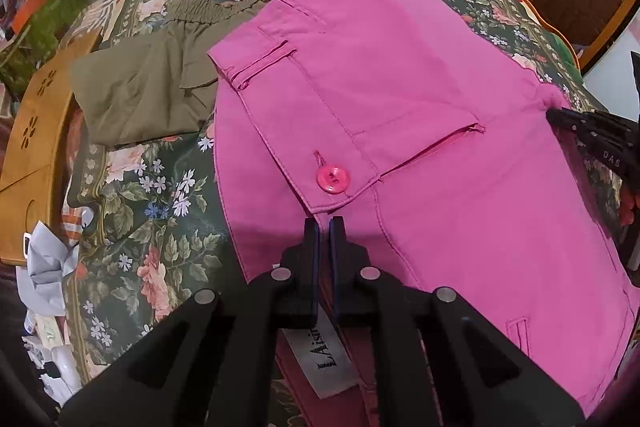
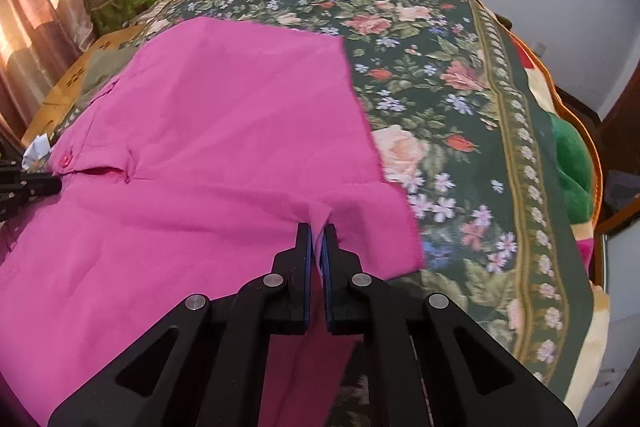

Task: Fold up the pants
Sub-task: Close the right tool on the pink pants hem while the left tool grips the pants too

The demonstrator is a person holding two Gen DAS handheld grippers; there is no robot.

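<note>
Covering the bed, a floral bedspread (image 2: 460,99) carries the pink pants (image 1: 400,99), spread flat across its middle. Beside the pants' waistband lies an olive garment (image 1: 148,87), partly tucked under them. The left gripper (image 1: 324,223) pinches the waistband just below the pink button (image 1: 333,180); the right gripper (image 2: 316,229) clamps the opposite edge. A half-hidden label (image 1: 320,359) reads "L'Aisi".

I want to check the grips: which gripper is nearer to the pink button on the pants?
Left. The left gripper sits just below the pink button, at the waistband; the right gripper pinches the pants far from it.
</note>
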